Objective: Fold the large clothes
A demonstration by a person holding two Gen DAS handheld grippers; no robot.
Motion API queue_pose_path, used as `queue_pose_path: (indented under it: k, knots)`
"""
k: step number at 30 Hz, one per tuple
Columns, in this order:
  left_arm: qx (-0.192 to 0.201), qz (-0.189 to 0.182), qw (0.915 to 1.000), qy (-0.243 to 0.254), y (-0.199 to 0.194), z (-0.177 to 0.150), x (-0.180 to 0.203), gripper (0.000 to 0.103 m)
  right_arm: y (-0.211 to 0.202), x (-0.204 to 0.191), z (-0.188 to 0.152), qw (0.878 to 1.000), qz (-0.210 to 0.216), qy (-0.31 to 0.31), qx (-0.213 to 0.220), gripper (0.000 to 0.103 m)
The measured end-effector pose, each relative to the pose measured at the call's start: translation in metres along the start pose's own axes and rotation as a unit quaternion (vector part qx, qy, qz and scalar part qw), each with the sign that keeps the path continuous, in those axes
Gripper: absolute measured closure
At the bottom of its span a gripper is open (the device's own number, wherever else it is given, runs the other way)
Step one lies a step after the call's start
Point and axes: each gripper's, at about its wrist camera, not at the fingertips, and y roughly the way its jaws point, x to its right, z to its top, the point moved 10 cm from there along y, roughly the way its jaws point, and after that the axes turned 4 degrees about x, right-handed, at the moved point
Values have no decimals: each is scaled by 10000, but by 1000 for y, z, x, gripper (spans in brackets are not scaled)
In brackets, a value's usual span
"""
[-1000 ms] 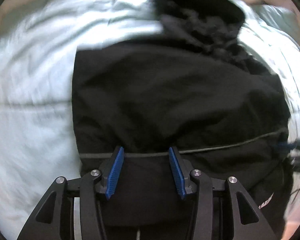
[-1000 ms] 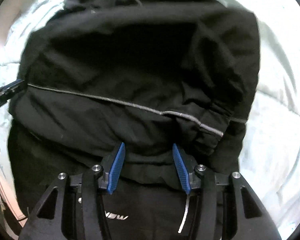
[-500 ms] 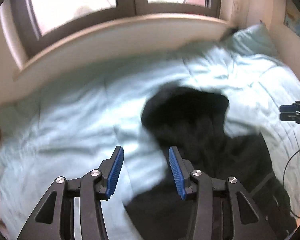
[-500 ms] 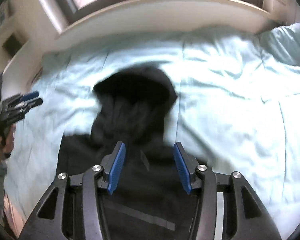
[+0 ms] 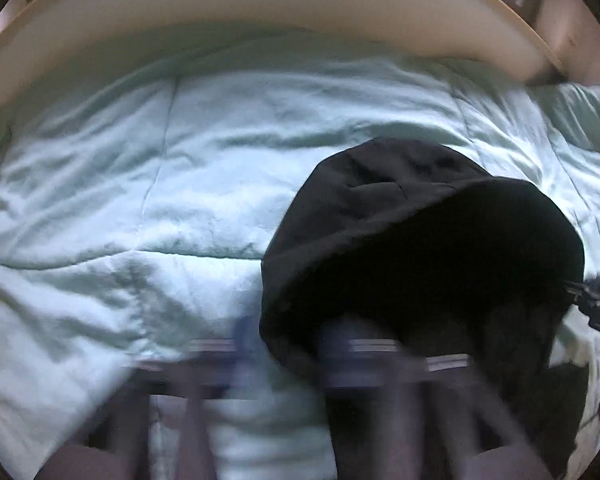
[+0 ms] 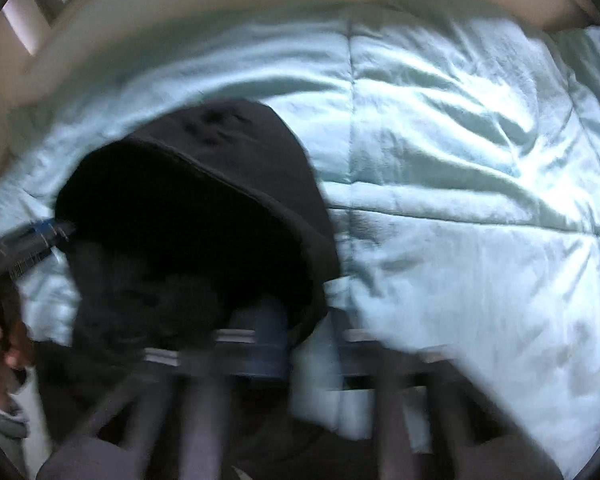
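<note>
A pale green quilted duvet [image 5: 172, 168] covers the bed, under a cream window ledge [image 5: 260, 8] that curves across the top. One black hooded jacket [image 5: 400, 216] lies on it, hood open towards the cameras, body cut off below. Two grippers: the left gripper [image 5: 292, 356] and the right gripper [image 6: 300, 348] are both smeared by blur, jaws closed at the hood's rim — whether cloth is pinched, I cannot tell. A hand [image 6: 0, 344] shows at the edge.

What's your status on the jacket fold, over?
Left gripper, right gripper: jaws shut, blurred, grip unclear. Black jacket hood lies on pale quilt. Nothing blocking.
</note>
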Motion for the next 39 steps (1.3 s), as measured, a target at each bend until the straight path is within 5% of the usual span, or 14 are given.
queue_pose_path:
  k: [4,7,11,13,17,19,20,24,27,30,33,35,39]
  knots:
    - [502,-823,9936,-595,-51,2,-17,94,-49,16,2,9946,738,402,613,97]
    - [550,-1172,9883,-809,-67,-8,-26,93,-52,18,-12,9941,817,338,629,97]
    - [-606,-518,9951,-583,24,-62,-34,89,38,15,-54,9984,404,-5,-397,97]
    - [-368,-430,9974,-448,25,-62,-30,88,55,14,-60,9980,448,-30,-448,95]
    - [-6,-414,9987,-300,-13,-62,-30,82,13,17,-52,9979,594,-190,-172,82]
    - [184,-402,9988,-212,-41,-65,-32,80,-13,19,-51,9972,678,-308,10,49]
    - [270,-385,9987,-190,-52,-65,-33,80,-28,20,-49,9966,730,-361,157,45]
    - [890,-409,9950,-185,-104,-38,-34,78,-79,8,-16,9906,1043,-438,770,44]
    - [1091,-968,9887,-340,-114,-7,-16,66,-84,-16,11,9877,1171,-466,923,44]
    - [758,-1533,9847,-340,-84,6,22,63,-47,-40,19,9900,1137,-513,664,44]
    - [41,-2054,9762,-692,-41,-18,45,61,15,-58,-3,9901,1264,-608,-66,44]
    - [-342,-1880,9779,-849,-3,-50,43,63,57,-60,-36,9892,1035,-815,-640,45]
    - [-398,-1693,9787,-1087,21,-72,29,77,62,-62,-48,9904,714,-1145,-294,46]
